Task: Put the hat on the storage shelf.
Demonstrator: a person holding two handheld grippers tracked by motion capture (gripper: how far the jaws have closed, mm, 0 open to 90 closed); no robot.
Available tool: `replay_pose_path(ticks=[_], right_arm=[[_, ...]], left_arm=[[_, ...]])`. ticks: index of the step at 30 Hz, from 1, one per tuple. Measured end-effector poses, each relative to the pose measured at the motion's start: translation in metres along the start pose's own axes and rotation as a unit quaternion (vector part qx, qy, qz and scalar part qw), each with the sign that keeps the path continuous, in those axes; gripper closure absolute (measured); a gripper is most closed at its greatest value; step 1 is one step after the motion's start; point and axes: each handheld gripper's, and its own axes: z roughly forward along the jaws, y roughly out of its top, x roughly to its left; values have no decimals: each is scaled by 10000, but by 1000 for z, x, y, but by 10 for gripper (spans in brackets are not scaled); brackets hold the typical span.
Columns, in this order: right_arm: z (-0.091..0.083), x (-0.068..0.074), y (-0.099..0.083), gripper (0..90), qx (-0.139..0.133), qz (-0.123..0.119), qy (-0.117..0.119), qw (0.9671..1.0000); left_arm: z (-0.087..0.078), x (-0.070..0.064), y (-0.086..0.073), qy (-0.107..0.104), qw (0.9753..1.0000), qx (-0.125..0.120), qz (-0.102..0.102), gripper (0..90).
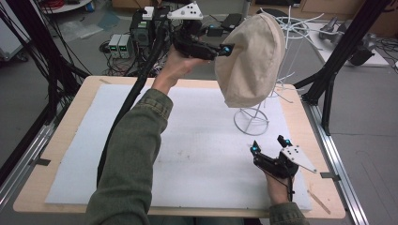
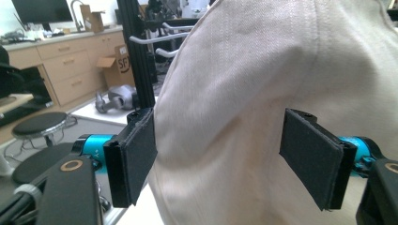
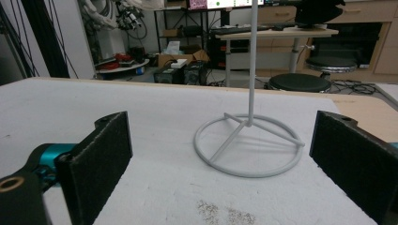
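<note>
- The cream cloth hat (image 1: 251, 61) hangs on the white wire stand (image 1: 251, 121), raised above the right rear part of the tabletop (image 1: 65, 140).
- The left gripper (image 1: 224, 49) is lifted to the hat's left side; in the left gripper view its jaws stand wide on either side of the cloth (image 2: 244, 117), not closed on it.
- The right gripper (image 1: 270, 146) rests low just in front of the stand's ring base (image 3: 248, 150), jaws wide and holding nothing.
</note>
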Motion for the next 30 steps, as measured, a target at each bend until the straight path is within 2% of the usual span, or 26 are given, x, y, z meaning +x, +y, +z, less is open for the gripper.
replay_pose_path(ticks=[2,4,7,8,10,13,17,24,30], right_arm=[[0,1,0,50,-9,9,-3,10000],[0,2,0,50,9,53,-2,10000],[0,2,0,50,13,41,-10,10000],[0,2,0,50,13,41,-10,10000],[0,2,0,50,9,37,-8,10000],[-1,2,0,50,10,40,-14,10000],[-1,2,0,50,-5,30,-5,10000],[0,4,0,50,22,42,-2,10000],[0,6,0,50,25,24,17,10000]], left_arm=[[-6,-1,2,84,9999,-76,17,256],[-14,-4,1,272,9990,-357,78,257],[-27,-4,-1,446,9989,-141,74,238],[-27,-4,-1,446,9989,-141,74,227],[-38,-7,-5,688,9969,-342,194,227],[-53,-11,-12,906,9943,-542,114,227],[-76,-15,-27,1155,9923,-447,55,221],[-120,-24,-49,1630,9855,-466,13,208],[-153,-32,-63,1897,9804,-537,-41,207]])
